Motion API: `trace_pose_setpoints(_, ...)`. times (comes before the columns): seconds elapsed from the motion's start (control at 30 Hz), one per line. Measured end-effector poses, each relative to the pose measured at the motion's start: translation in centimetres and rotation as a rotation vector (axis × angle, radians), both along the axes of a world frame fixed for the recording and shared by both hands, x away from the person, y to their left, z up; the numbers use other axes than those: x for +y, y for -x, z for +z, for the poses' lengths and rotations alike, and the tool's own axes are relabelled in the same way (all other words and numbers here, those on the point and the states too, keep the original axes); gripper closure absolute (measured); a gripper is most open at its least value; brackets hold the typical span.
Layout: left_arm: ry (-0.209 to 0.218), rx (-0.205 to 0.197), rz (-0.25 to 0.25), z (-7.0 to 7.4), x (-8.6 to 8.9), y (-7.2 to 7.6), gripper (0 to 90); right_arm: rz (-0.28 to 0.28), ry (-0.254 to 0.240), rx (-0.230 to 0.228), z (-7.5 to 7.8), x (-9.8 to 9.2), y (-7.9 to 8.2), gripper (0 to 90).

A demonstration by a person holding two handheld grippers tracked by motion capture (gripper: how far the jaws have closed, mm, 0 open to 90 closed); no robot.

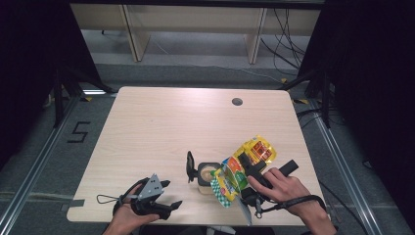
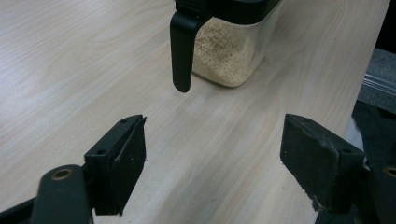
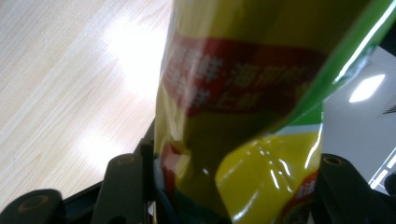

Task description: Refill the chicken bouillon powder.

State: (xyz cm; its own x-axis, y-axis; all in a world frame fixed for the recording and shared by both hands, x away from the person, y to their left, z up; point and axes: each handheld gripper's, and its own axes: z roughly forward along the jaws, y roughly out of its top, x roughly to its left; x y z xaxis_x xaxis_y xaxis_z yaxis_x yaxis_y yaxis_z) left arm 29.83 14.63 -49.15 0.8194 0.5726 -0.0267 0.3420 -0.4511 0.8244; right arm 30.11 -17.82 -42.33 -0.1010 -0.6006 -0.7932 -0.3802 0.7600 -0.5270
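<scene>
A: On the left, your left hand-held gripper (image 1: 169, 195) rests at the near edge of the counter (image 1: 161, 122); its jaws stand wide apart, with nothing between them.

B: And just right of it?

A: The clear container (image 2: 229, 51) of pale grains with a black handle.

B: And your right hand-held gripper (image 3: 224, 186)?

A: It grips the yellow-green pouch (image 1: 242, 169), which is tilted over the container's right side.

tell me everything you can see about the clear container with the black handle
The clear container looks like plastic, squarish, with a black top and a black handle hanging down one side. It holds pale beige granules. It stands upright on the wooden table, beside the tilted yellow-green pouch; whether they touch is unclear.
</scene>
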Motion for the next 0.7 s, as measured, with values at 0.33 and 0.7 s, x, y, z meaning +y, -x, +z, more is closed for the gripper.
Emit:
trace_pose_setpoints(0.33, -0.002, 0.014, 0.015, 0.07, 0.10, 0.08, 22.1, -0.001, 0.000, 0.010, -0.05, 0.05, 0.00, 50.2)
trace_pose_setpoints(0.7, 0.004, 0.012, 0.014, 0.03, 0.06, 0.07, 22.1, -0.002, 0.001, 0.010, 0.04, -0.04, 0.04, 50.2)
